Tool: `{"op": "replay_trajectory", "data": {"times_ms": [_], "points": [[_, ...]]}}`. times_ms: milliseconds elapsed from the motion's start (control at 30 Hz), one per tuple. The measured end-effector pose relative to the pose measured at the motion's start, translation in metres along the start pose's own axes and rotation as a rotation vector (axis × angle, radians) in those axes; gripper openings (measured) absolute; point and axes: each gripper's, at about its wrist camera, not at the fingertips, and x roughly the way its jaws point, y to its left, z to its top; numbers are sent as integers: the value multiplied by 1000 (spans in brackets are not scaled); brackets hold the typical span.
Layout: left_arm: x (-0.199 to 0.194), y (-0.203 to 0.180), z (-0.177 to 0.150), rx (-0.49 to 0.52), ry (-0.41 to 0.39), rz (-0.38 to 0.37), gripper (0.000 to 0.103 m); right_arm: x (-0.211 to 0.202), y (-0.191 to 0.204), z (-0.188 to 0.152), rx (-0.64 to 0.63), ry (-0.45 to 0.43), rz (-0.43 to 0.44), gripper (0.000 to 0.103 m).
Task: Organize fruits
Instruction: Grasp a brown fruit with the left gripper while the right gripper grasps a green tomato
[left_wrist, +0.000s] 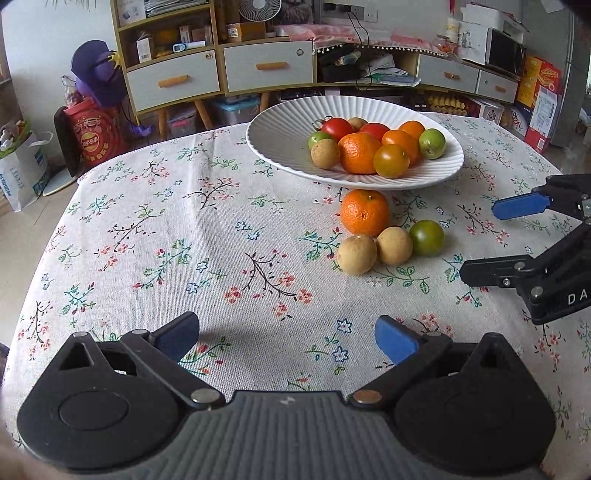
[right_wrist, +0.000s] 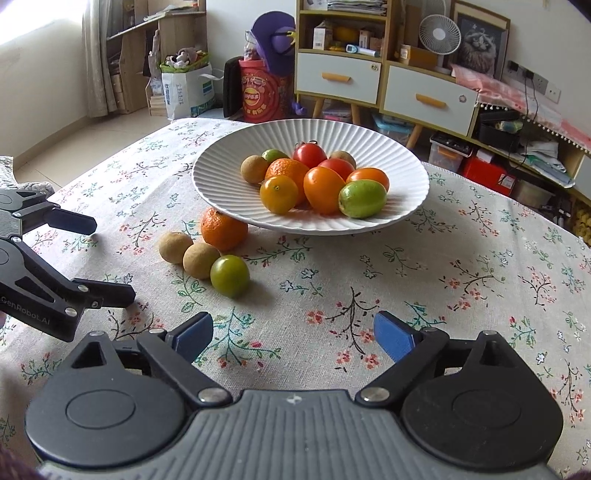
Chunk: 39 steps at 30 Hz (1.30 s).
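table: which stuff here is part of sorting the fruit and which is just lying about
Job: plate of fruit; loose on the cloth: orange, two tan fruits, green fruit.

Lying about: fan, purple toy, red tub, paper bag.

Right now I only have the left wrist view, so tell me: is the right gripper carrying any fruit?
Observer: No. In its own view the right gripper stands open, with only tablecloth between its pads.
Operator: How near is the left gripper to the loose fruit?
Observer: Seen from the right wrist, it is open and apart from the nearest longan, with cloth showing between them.
Operator: Is the loose mandarin free of the plate?
Observer: It sits tucked under the plate's overhanging rim. Whether they touch, I cannot tell.
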Motion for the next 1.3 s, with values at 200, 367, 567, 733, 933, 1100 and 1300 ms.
{"op": "replay_trajectory", "data": {"times_ms": [200,367,567,733,933,1100,1300], "points": [[0,-1,0,7,-14,-8,98,7,11,10,-19,-1,50,63],[0,-1,-1,8,-18,-13,98,10,18,13,-51,-6,56,49],[1,-3,0,16,-24,-9,98,10,18,16,-60,-3,83,23],[4,-8,6,25,-42,3,97,9,19,17,-66,5,101,23],[9,-14,16,6,-48,-20,78,4,13,15,-54,6,84,23],[12,-20,22,-4,-44,-34,66,2,7,13,-43,8,71,23],[12,-26,25,-7,-43,-58,47,1,3,13,-41,11,69,23]]}}
